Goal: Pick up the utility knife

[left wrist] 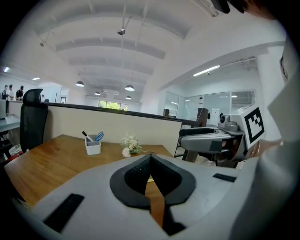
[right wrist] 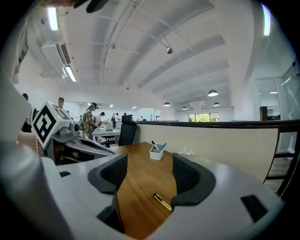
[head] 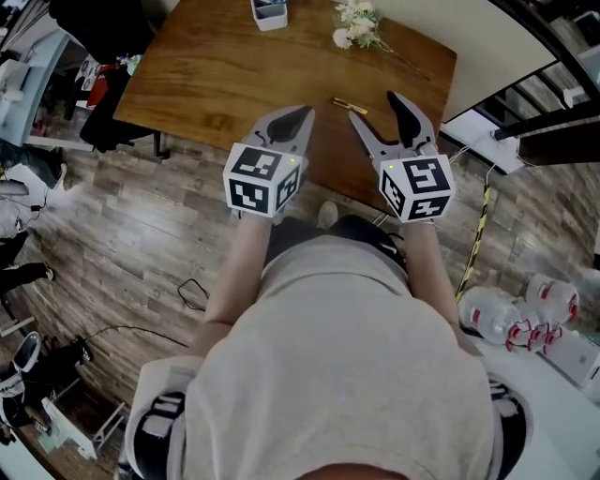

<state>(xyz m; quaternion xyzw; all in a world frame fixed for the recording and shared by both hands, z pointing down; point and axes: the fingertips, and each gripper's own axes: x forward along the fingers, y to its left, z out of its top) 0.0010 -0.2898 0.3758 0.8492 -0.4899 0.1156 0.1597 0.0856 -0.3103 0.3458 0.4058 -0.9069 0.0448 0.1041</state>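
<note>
The utility knife (head: 349, 106), slim, yellow and black, lies on the wooden table (head: 216, 66) near its front edge. My right gripper (head: 375, 105) hovers over that edge with its jaws spread wide, and the knife lies just past its left fingertip. In the right gripper view the knife (right wrist: 162, 202) shows on the wood between the open pads of the right gripper (right wrist: 150, 168), untouched. My left gripper (head: 307, 111) is left of the knife, its tips together and nothing held. In the left gripper view the left gripper (left wrist: 150, 157) shows its pads meeting.
A white pen holder (head: 269, 12) and a small bunch of white flowers (head: 356, 23) stand at the table's far side. A black office chair (head: 108, 117) is at the table's left end. Cables lie on the wood floor (head: 192, 292), and bottles (head: 511, 314) sit at the right.
</note>
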